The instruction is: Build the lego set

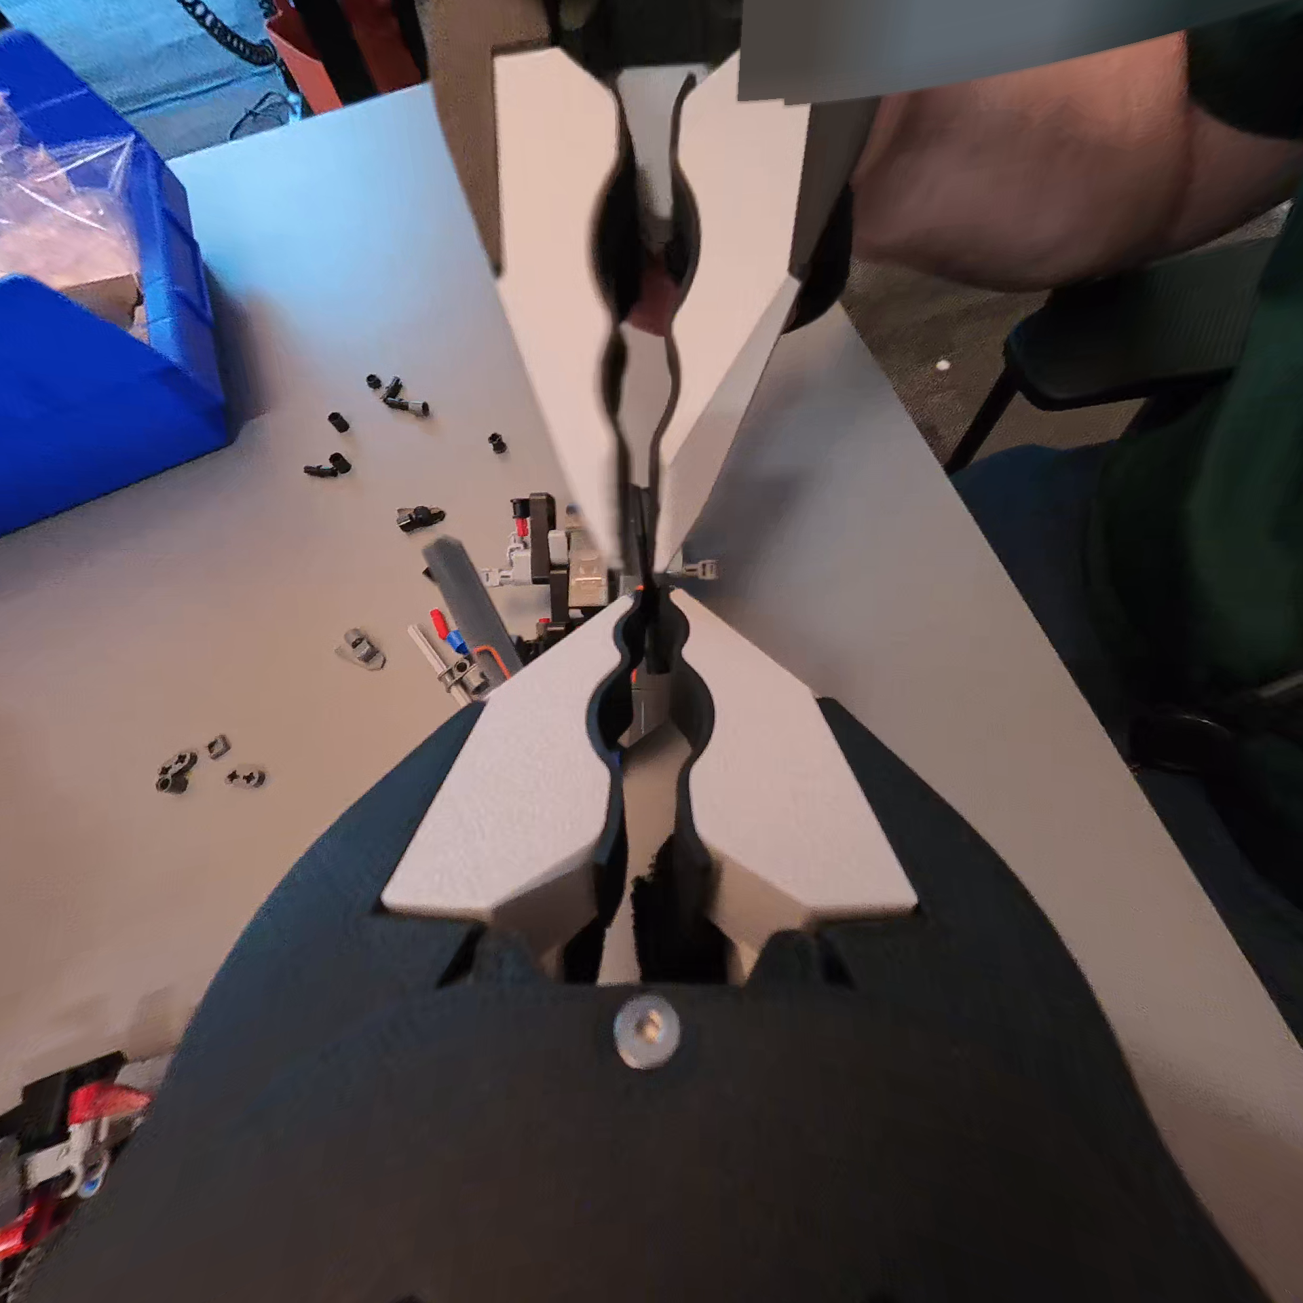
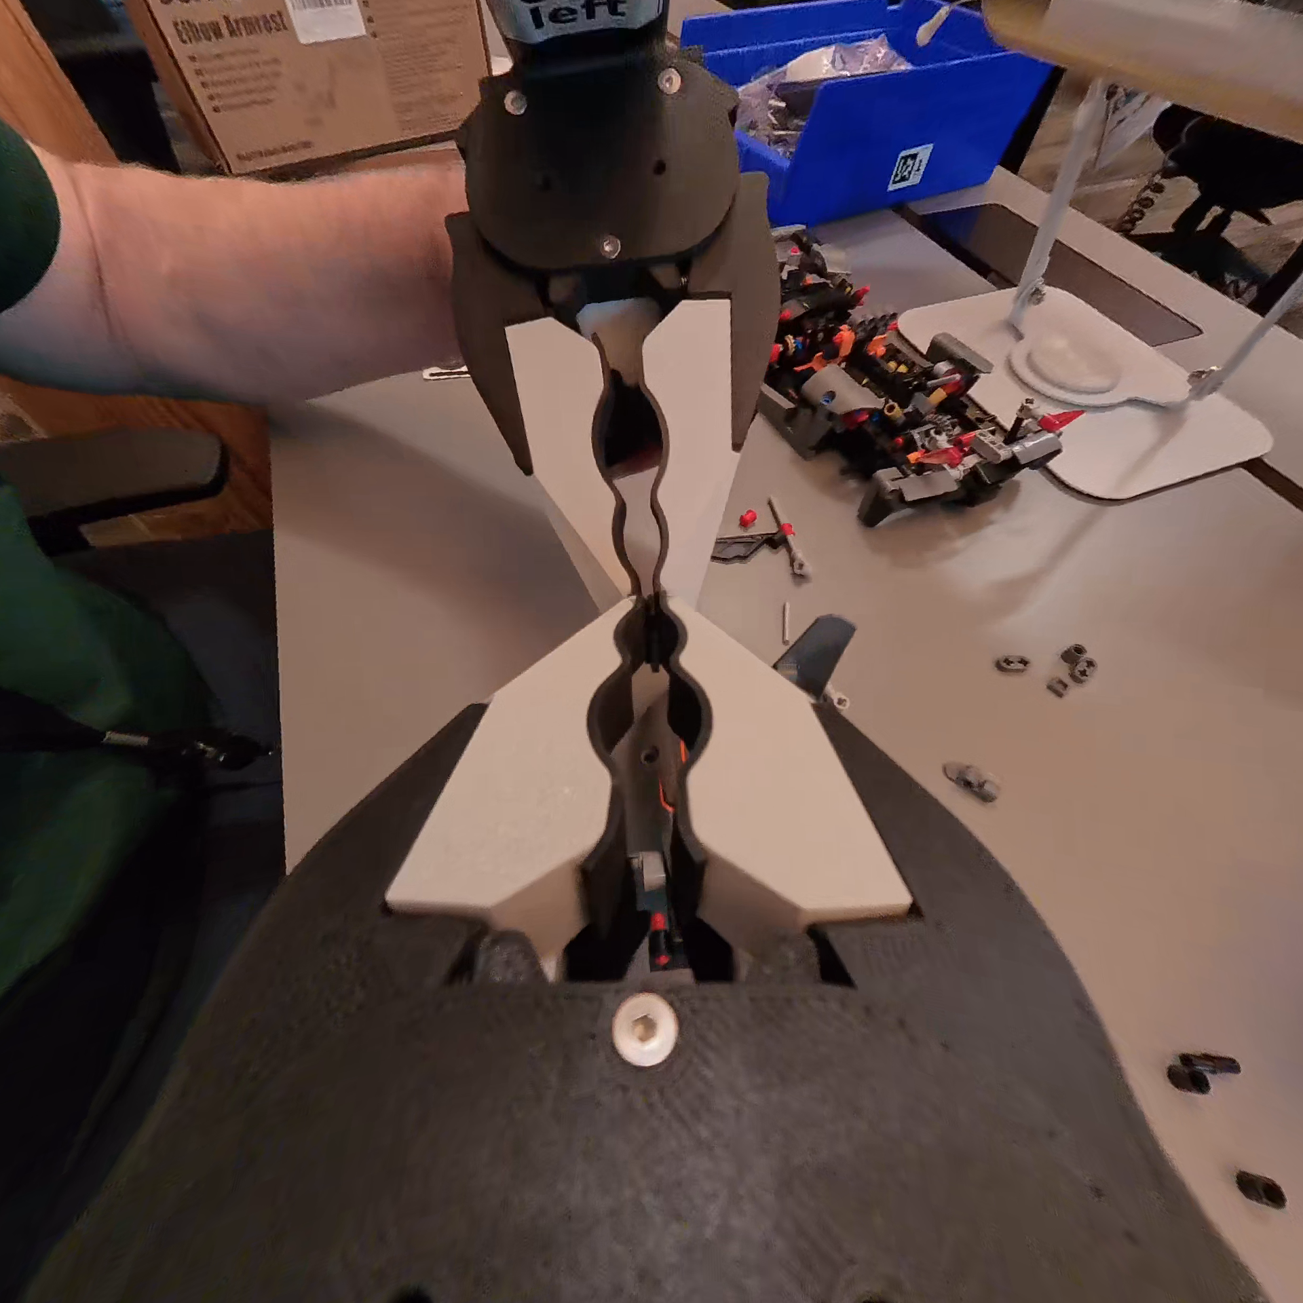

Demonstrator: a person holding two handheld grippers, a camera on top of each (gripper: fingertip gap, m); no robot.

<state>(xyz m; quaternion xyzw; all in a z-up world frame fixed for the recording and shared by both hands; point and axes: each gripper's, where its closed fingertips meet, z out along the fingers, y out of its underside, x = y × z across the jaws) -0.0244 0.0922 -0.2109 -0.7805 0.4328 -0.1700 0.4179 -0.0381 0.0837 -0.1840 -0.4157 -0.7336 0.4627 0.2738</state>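
Lego piece, thin and black, sits pinched between both grippers tip to tip above the grey table; its shape is mostly hidden. Left gripper and right gripper each clench it. Larger lego build lies near the blue bin, which bears a printed square tag. Cardboard box carries print. Small loose parts are blurred, uncountable.

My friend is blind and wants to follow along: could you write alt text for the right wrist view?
Two claws meet tip to tip above a grey table: the right claw from below, the left claw from above, both pinching one thin black piece. Right of them lie a half-built lego car, scattered small parts and a blue bin.
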